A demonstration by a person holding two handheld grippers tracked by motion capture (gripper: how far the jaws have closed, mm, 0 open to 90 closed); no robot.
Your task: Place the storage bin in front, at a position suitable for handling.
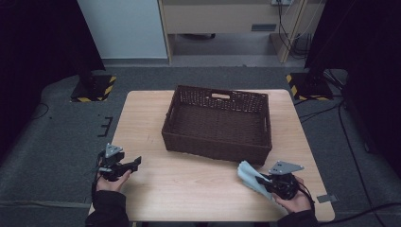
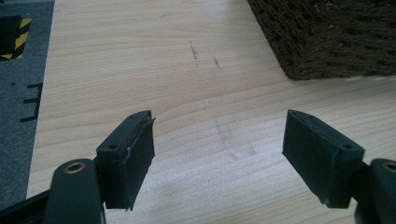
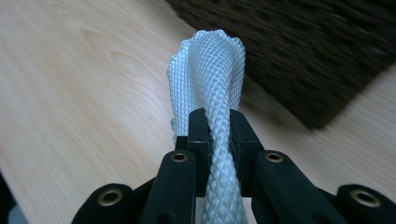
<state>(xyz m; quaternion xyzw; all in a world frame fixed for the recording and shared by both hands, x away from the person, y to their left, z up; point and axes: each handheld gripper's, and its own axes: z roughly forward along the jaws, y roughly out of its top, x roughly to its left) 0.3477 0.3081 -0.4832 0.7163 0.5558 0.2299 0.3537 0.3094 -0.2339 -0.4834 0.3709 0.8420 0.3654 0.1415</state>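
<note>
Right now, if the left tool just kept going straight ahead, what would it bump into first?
Probably the corner of the woven basket. The left tool is open over bare table, aimed slightly left of that corner, so it might slip past.

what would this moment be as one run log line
right hand-held gripper: shut on light blue waffle cloth, near wicker basket front corner | left hand-held gripper: open, nothing between jaws, over wooden table

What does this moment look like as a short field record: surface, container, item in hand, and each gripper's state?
surface: light wooden table
container: dark brown woven wicker basket, nothing seen inside, at the table's middle
item: pale blue waffle-textured cloth, pinched between the jaws, near the basket's front right corner
right gripper: shut on the cloth
left gripper: jaws wide apart, nothing between them, over bare table at the front left
</note>
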